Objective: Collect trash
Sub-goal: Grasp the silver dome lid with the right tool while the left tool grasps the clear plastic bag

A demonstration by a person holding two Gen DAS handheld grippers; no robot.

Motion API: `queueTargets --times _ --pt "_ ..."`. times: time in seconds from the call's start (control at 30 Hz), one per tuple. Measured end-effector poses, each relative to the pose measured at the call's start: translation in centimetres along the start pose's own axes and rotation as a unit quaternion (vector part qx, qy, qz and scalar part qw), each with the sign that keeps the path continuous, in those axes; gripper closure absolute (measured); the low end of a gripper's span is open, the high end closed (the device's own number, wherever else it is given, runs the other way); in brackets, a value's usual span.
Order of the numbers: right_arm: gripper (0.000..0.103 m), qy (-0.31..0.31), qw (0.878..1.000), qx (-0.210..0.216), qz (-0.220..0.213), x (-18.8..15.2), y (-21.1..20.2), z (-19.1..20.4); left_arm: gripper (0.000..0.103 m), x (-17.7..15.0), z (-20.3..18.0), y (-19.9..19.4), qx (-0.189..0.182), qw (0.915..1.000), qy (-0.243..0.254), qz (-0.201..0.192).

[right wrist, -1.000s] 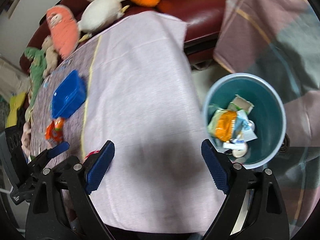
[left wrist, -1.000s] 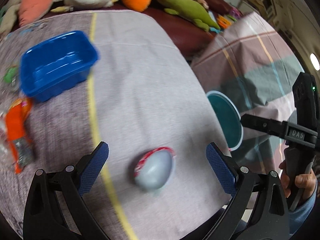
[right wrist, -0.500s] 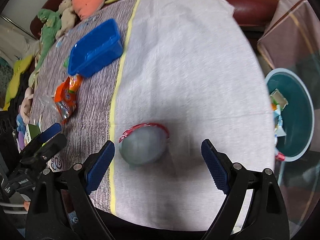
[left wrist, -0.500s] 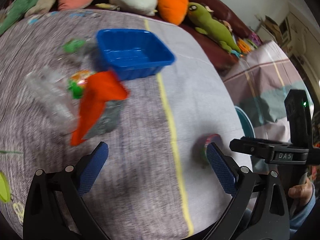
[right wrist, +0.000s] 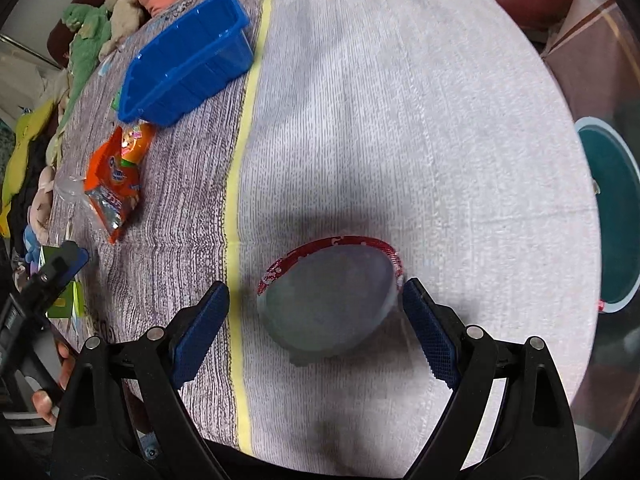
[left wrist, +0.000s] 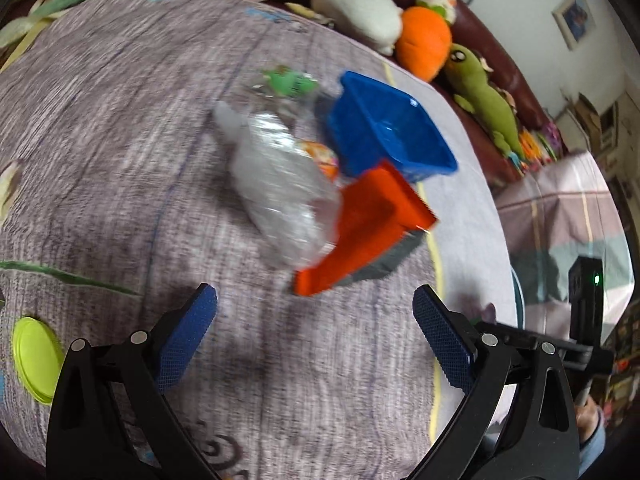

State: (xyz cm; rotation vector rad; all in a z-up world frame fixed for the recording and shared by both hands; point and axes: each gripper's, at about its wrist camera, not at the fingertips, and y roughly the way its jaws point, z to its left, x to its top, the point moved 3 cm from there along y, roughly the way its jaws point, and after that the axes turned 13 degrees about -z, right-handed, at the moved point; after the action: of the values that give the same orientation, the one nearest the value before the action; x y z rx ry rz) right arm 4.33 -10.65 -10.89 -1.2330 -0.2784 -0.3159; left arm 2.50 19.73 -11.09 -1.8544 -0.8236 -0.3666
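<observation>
Right tongs (right wrist: 316, 328) wide, straddling upturned bowl (right wrist: 332, 300) on bench (right wrist: 400, 120) (light, thin, crushable); grip rim edges gently. Left tongs (left wrist: 316, 340) wide, empty.

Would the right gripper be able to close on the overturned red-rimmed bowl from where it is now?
Probably yes: the right gripper is open, its pads flank the bowl, and nothing lies between.

Dark red sofa (left wrist: 516, 76), white wall (left wrist: 600, 12)

left gripper (left wrist: 315, 334) jaws wide apart; right gripper (right wrist: 316, 318) likewise, angled down
</observation>
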Motion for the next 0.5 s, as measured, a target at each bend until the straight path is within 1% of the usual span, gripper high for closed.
queueTargets --times 0.03,0.1,0.13,0.2,0.27,0.5 --pt "0.020 -0.005 1.000 -0.002 -0.001 -0.1 0.1 0.2 0.005 0.2 0.6 0.0 0.003 1.0000 -0.007 0.000" --pt "0.037 -0.028 0.999 -0.013 -0.012 -0.1 0.2 0.6 0.005 0.7 1.6 0.0 0.010 0.9997 -0.021 -0.003" --pt "0.040 -0.034 0.999 -0.011 -0.017 0.0 0.2 0.8 0.005 1.0 2.1 0.1 0.011 0.9995 -0.028 -0.005" --pt "0.041 -0.035 0.999 -0.001 -0.018 0.2 0.1 1.0 0.005 1.4 2.8 0.1 0.012 0.9989 -0.044 -0.008" --pt "0.041 -0.041 0.999 -0.004 -0.023 0.5 -0.1 1.4 0.005 2.1 2.9 0.4 0.010 0.9982 -0.058 -0.012" --pt "0.041 -0.036 0.999 0.014 -0.030 1.9 -0.7 2.3 0.005 3.8 1.9 1.9 0.022 0.9980 -0.053 -0.026"
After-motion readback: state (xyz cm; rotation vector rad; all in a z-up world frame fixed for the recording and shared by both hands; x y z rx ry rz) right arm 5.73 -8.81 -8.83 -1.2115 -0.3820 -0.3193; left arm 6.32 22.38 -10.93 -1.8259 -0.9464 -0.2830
